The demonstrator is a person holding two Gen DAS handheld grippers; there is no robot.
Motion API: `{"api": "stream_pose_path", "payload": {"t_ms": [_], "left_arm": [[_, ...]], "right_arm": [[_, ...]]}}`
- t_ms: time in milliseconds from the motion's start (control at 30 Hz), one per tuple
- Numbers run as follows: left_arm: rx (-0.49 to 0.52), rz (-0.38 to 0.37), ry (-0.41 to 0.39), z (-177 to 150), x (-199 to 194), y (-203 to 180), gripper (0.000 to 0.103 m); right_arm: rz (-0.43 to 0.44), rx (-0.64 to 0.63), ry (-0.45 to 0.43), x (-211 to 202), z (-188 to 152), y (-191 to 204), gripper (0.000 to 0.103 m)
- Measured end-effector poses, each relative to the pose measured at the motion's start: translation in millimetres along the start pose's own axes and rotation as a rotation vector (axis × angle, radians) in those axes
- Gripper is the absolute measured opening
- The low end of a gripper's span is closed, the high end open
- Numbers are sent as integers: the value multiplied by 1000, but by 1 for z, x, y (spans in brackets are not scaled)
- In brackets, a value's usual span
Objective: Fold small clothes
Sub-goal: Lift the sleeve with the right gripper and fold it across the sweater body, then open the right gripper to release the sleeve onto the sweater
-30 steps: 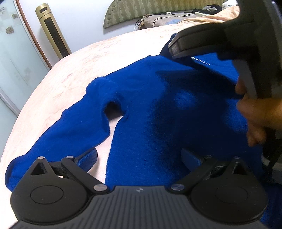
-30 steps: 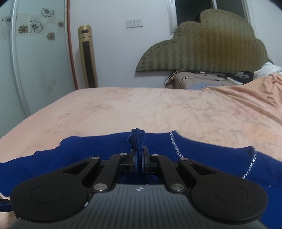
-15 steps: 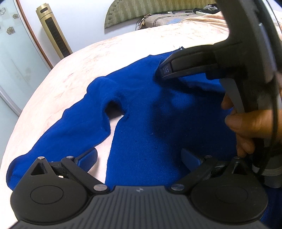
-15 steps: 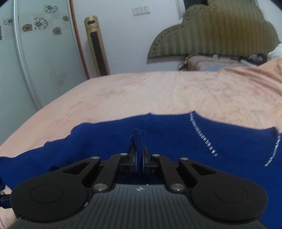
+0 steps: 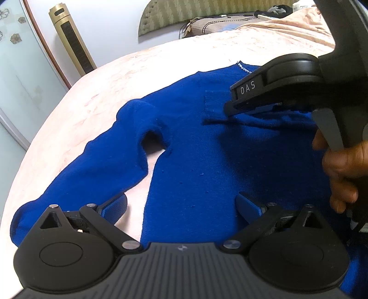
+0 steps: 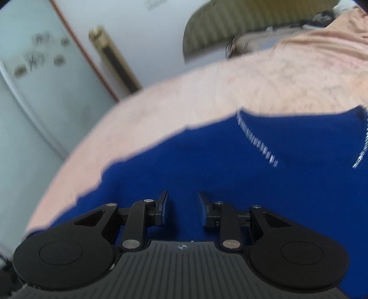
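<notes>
A small blue sweater point(image 5: 195, 147) lies flat on the pink bed point(image 5: 128, 76), its left sleeve point(image 5: 76, 174) stretched toward the near left. Its right sleeve is folded across the chest, the cuff point(image 5: 212, 105) lying there. My left gripper point(image 5: 181, 207) is open and empty, low over the sweater's hem. My right gripper point(image 6: 182, 207) is open just above the chest; in the left wrist view it point(image 5: 271, 92) hovers right behind the cuff. The sparkly neckline point(image 6: 255, 138) lies beyond it.
A gold tower fan point(image 5: 71, 39) stands against the wall at the bed's far left. A glass sliding door point(image 5: 16, 76) is on the left. The green headboard point(image 5: 207, 13) and a pillow point(image 5: 216, 26) are at the far end.
My right gripper carried the sleeve cuff leftward across the chest, then opened and let it go. The cuff now lies on the sweater. The left gripper has stayed still.
</notes>
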State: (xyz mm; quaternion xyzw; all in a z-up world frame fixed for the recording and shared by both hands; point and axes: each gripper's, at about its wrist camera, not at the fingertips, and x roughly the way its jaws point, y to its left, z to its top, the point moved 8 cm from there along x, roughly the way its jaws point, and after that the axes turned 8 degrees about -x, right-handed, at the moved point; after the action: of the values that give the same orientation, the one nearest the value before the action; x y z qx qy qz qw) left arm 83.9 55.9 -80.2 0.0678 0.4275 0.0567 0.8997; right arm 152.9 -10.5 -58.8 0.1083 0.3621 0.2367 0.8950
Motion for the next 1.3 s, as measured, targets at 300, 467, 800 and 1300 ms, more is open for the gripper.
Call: {"api": "stream_pose_path", "payload": {"t_ms": [300,467,800,1300], "left_arm": [[-12,0,2,1,-3,-1,102],[-21,6,5,2,-3,2,102],[-20,35,-13,-7,-16,12,102],[-319,334,60,-71,-20,211,102]], "right_arm": [[-79,-31,32,-8,-9,2,40],[-98,-53,-32,-37,-7,11,43],[-133,-96,-137,-90,-7,20,49],[-8,-292,-75,-77,-33,108,61]]}}
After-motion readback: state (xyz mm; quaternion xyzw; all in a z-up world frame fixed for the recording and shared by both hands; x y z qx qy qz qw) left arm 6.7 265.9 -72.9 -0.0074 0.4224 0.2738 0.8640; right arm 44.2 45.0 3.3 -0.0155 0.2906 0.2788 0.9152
